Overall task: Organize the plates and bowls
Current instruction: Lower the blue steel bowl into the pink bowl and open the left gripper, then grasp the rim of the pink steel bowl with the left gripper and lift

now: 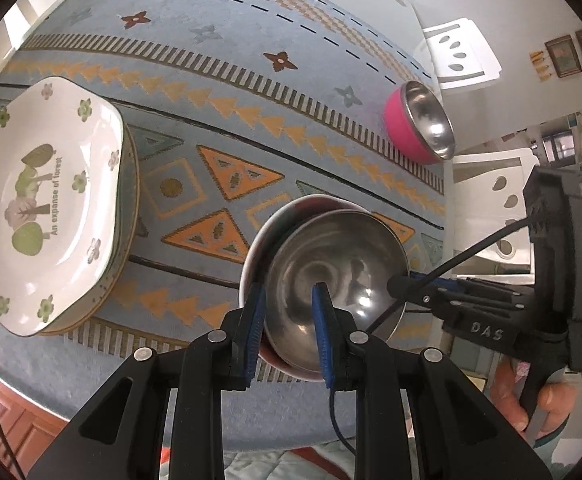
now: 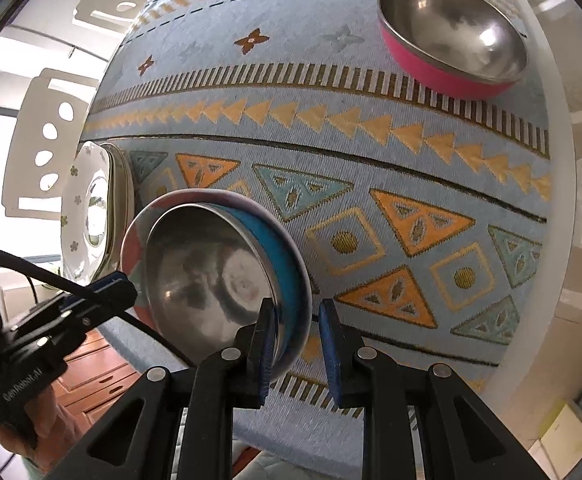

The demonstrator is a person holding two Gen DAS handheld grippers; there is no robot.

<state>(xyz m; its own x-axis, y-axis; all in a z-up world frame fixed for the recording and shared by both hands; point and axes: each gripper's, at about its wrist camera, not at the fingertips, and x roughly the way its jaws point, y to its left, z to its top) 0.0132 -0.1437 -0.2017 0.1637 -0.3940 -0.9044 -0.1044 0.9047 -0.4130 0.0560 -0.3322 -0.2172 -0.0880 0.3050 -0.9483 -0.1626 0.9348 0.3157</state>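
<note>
A steel bowl (image 1: 331,276) with a blue outside (image 2: 279,264) sits tilted inside a larger white-rimmed bowl (image 2: 291,236) near the table's front edge. My left gripper (image 1: 289,330) is shut on the steel bowl's near rim, one pad inside and one outside. My right gripper (image 2: 297,346) is shut on the opposite side, with the rims of both nested bowls between its pads. A pink bowl (image 1: 403,128) (image 2: 431,68) with a steel inside stands alone far back. A white flowered plate (image 1: 39,200) (image 2: 87,208) lies stacked on another plate at the left.
A blue patterned tablecloth (image 1: 231,112) covers the round table. White chairs (image 1: 463,52) stand beyond its far edge. A wooden cabinet (image 2: 95,376) shows below the near edge. A hand (image 1: 547,400) holds the right gripper's handle.
</note>
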